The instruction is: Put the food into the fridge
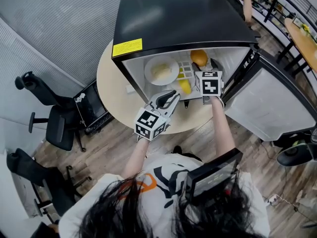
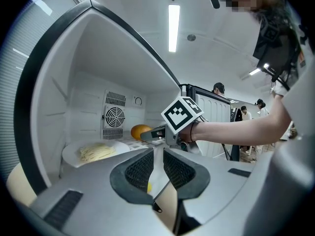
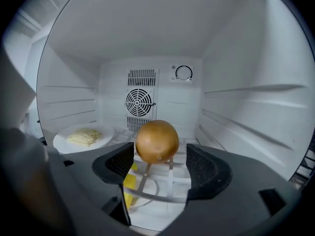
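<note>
A small black fridge [image 1: 178, 19] stands open on a round table. Inside, a round orange fruit [image 1: 199, 57] [image 3: 157, 140] rests on the white wire shelf [image 3: 162, 181]. My right gripper [image 1: 207, 66] [image 3: 160, 156] reaches into the fridge and is open; the fruit sits between its pad tips with a gap on each side. A white plate [image 1: 148, 66] [image 3: 61, 141] of pale noodles [image 3: 86, 135] lies at the shelf's left. A yellow food item [image 1: 184, 86] [image 3: 129, 181] lies near the front. My left gripper [image 1: 168, 97] [image 2: 158, 166] hovers before the opening, shut and holding nothing.
The fridge door [image 1: 267, 103] hangs open to the right. The beige table [image 1: 111, 83] shows left of and in front of the fridge. Black office chairs [image 1: 49, 123] stand at the left. People [image 2: 219, 88] are in the background beyond the door.
</note>
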`<state>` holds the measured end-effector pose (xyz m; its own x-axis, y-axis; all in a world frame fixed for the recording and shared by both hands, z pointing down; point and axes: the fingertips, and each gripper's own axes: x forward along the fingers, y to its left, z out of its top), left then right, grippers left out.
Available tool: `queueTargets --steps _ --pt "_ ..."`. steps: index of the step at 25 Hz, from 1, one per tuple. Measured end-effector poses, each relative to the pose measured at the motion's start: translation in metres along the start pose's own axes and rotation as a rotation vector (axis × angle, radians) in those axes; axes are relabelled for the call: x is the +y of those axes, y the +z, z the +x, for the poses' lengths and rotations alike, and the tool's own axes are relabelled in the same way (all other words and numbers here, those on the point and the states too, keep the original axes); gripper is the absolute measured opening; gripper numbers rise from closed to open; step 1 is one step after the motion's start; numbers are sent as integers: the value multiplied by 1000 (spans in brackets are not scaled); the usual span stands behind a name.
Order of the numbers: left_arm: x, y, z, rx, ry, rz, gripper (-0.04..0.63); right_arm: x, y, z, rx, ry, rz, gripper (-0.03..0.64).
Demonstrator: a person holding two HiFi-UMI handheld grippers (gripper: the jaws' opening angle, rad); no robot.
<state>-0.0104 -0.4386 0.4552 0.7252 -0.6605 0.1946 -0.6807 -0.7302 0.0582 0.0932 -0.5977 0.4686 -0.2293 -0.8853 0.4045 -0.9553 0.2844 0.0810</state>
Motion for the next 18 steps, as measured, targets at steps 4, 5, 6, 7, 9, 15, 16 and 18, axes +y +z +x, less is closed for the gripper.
queueTargets --steps 4,5,6,7,9,15,16,18 --pt "-2 -1 -4 3 -6 0 54 3 -7 -9 -13 15 86 322" --pt "-2 -1 -6 3 -7 -1 54 4 -8 -12 -17 19 110 322" --pt "-2 -1 -8 1 -7 -2 54 5 -9 -16 -21 24 132 322" --pt "-2 0 -10 1 -6 -3 54 6 -10 -20 -28 28 154 322" --pt "-1 0 -14 0 -5 -5 54 8 -10 -31 -48 31 198 322" --pt "-6 -3 -23 -7 -16 -13 54 22 -4 -73 -122 63 264 321" --pt "-8 -3 -25 -8 -19 -15 54 26 -3 -79 -130 69 260 321" --pt "-13 -2 -29 -12 -28 -17 54 33 -1 -93 -148 77 261 319"
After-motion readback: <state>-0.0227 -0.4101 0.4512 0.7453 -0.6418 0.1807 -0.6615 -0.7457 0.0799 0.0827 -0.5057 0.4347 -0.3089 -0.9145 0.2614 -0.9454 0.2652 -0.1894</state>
